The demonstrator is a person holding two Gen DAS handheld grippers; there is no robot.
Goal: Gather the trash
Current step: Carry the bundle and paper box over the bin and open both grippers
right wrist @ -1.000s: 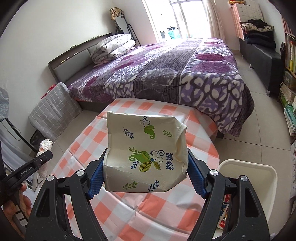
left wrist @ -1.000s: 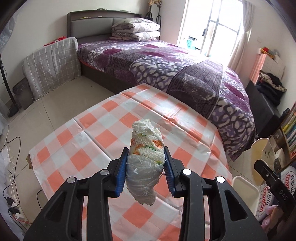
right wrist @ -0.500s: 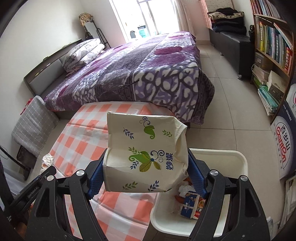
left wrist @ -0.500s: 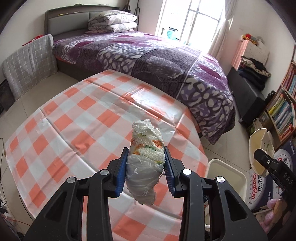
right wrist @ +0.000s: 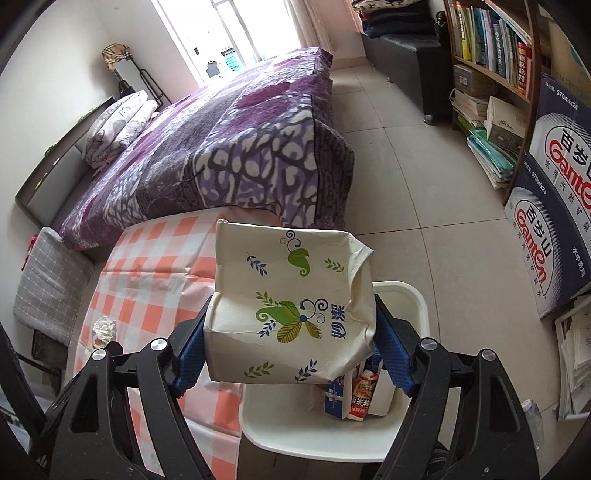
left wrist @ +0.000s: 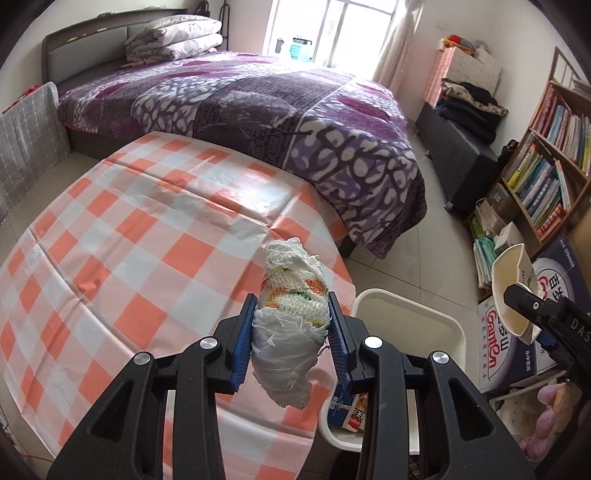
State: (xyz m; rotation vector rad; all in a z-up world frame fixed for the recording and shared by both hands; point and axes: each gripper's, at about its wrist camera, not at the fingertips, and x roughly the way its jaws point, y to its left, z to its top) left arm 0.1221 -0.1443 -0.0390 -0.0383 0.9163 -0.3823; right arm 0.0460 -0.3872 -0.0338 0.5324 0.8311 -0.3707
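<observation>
A home bedroom: a bed (left wrist: 258, 110) under a purple patterned blanket with folded quilts (left wrist: 173, 40) at its headboard, a bookshelf (left wrist: 546, 162) crammed with books, a tiled floor (right wrist: 424, 221) and a bright window (left wrist: 332, 29).

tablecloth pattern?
Orange-and-white checks on the tablecloth; clearest in the left wrist view.

An orange-and-white checked plastic cloth (left wrist: 140, 236) covers the counter. The crumpled white paper wad (left wrist: 291, 325) carries orange and green bands. The squashed cream paper carton (right wrist: 291, 314) is printed with green and navy leaf sprigs. The white plastic bin (right wrist: 410, 306) sits on beige floor tiles (right wrist: 424, 229). Purple-and-white patterned bedspread (left wrist: 280, 107).
</observation>
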